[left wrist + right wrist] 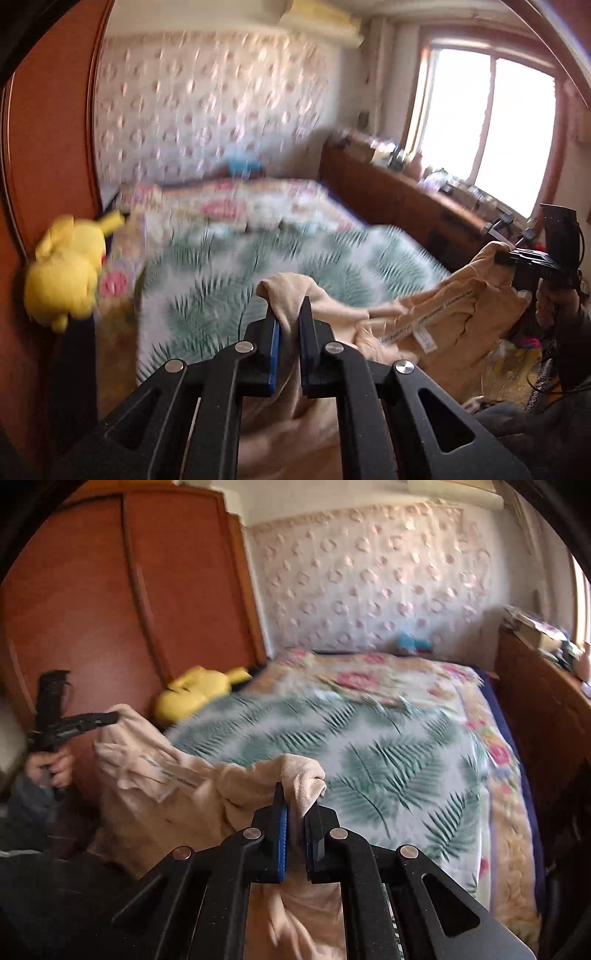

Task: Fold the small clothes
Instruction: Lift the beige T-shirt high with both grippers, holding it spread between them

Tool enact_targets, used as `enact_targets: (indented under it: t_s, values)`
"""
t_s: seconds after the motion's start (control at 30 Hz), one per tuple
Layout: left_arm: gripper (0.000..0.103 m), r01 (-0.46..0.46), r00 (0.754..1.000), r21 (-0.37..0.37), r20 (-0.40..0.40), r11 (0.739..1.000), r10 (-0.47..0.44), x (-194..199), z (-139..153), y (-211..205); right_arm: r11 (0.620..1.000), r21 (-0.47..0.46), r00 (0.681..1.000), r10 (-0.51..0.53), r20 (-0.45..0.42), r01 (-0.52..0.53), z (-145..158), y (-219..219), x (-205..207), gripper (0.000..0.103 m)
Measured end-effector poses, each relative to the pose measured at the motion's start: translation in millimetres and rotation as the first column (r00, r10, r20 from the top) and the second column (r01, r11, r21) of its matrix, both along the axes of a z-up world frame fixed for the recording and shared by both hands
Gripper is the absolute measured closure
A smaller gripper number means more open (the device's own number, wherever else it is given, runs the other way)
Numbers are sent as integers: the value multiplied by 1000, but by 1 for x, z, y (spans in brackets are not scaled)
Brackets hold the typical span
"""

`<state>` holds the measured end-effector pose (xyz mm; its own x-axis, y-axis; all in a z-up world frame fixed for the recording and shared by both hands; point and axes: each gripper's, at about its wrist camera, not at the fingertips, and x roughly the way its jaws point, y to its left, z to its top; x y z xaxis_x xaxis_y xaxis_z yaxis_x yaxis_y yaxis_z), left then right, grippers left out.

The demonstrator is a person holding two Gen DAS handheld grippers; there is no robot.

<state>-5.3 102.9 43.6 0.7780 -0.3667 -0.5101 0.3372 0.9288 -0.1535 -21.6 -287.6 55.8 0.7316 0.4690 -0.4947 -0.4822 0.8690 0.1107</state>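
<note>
- Left tongs (289, 319): clenched on a bunched corner of the garment (436, 314); a fold of cloth pokes up past the blue pads (274, 354).
- Right tongs (295, 805): clenched the same way on another corner; cloth is pinched between the pads and hangs below them.
- No earlier picture here, so nothing to say on how the grips came about.
- Each wrist view shows the other tongs off to the side, with cloth at the tips and a hand (55, 766) on the grip.
- Garment: held in the air between the two tongs, sagging in the middle, above the near end of the bed (388, 746). It looks to be off the bed, though its lower edge is out of view.
- Material: thin beige knit, soft and matte, heavily creased; a white label (423, 338) and a line of small print show on it. Cannot tell the garment type.
- Handling, my judgement: light and fully limp, no stiffness, not fragile. It will droop and twist when slack. Not slippery in rubbery pads, but thin cloth can creep out of a shallow pinch.
- Where to hold: corners or hem ends, well apart, with a deep bite; keep it taut so it spreads flat before folding.
- Bed cover: white with green fern-leaf print, flat; floral quilt (369, 679) beyond it.
- Yellow plush (195, 694) at the bed's far left corner, against a red-brown wardrobe (110, 590).
- Padded, dimpled wall panel (369, 587) behind; bright window (491, 122) on the right. Background blurred.
</note>
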Motion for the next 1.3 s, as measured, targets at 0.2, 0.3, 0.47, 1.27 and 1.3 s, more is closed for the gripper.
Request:
enact_targets:
  t_s: [0.2, 0.3, 0.47, 1.27, 1.3]
  values:
    - [94, -28, 981, -11, 194, 1000, 29, -28, 86, 19, 1000, 0, 984, -2, 181, 2, 75, -3, -42, 96]
    - [94, -53, 959, 9, 279, 999, 48, -36, 119, 22, 1000, -5, 965, -20, 261, 23, 110, -7, -57, 97]
    - [94, -83, 911, 15, 406, 996, 70, -51, 166, 29, 999, -27, 924, -31, 381, 45, 168, -7, -80, 97]
    - [94, -165, 759, 13, 640, 986, 118, -101, 247, 32, 980, -122, 786, -50, 617, 158, 238, 31, -156, 97]
    - [94, -163, 769, 13, 628, 986, 119, -92, 244, 34, 980, -123, 792, -49, 609, 155, 237, 29, -149, 97]
